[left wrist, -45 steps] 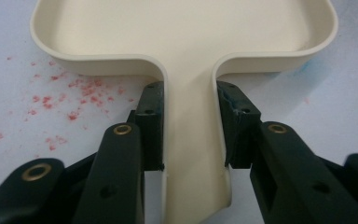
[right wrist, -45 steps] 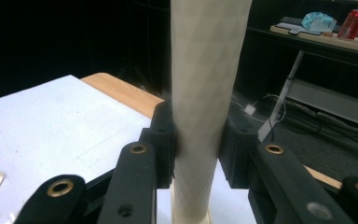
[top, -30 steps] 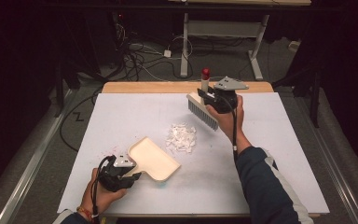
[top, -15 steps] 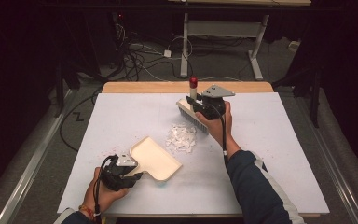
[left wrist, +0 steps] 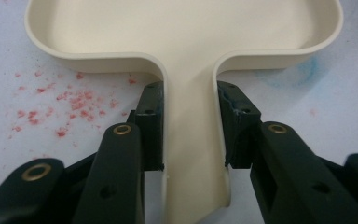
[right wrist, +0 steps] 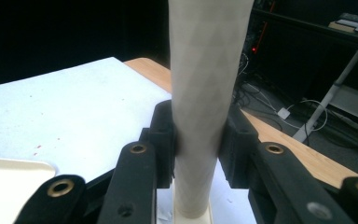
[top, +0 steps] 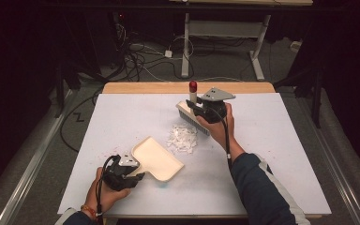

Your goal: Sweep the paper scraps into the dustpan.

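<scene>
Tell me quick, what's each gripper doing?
Left gripper: closed on the dustpan handle.
Right gripper: closed on the brush handle.

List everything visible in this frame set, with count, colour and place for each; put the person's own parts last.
dustpan: one, cream, near-left of the table, handle clamped
brush: one, cream handle with red tip, dark bristles, far centre
paper scraps: one pile, white, between dustpan and brush
red crumbs: scattered, beside the dustpan handle
table: one, white cover, wooden far edge
left gripper: black, shut on dustpan
right gripper: black, shut on brush
forearms: two, from the near edge
</scene>
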Demonstrator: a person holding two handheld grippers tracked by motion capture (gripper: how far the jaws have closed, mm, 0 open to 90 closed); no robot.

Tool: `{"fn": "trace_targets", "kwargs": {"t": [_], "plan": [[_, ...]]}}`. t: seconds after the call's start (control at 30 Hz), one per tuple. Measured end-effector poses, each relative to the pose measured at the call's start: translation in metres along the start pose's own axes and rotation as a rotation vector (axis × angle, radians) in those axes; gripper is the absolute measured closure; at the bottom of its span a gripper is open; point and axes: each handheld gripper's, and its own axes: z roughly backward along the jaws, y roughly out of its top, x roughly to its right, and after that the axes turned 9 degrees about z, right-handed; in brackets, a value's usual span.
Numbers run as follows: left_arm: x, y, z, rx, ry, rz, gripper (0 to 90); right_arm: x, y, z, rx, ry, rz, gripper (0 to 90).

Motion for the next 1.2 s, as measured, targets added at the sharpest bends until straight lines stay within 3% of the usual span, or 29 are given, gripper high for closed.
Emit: {"fn": "trace_targets", "kwargs": {"t": [0.27,0.47,0.8,0.97,1.2], "plan": [[-0.001,0.001,0.0,-0.002,-0.003,0.002,63.8,0.004,0.002,0.0,0.002,-0.064,0.028,70.6],[-0.001,0.003,0.0,-0.003,-0.008,0.006,63.8,0.0,0.002,-0.004,0.003,-0.079,0.057,70.7],[-0.002,0.004,-0.002,-0.009,-0.015,0.006,63.7,-0.008,-0.003,-0.008,0.025,0.011,0.025,70.4],[-0.002,0.008,-0.002,-0.022,-0.014,0.004,63.7,-0.018,-0.004,-0.007,0.028,0.063,0.051,69.9],[-0.002,0.013,-0.003,-0.033,-0.016,0.005,63.7,-0.026,-0.006,-0.002,0.061,0.127,0.032,69.6]]}}
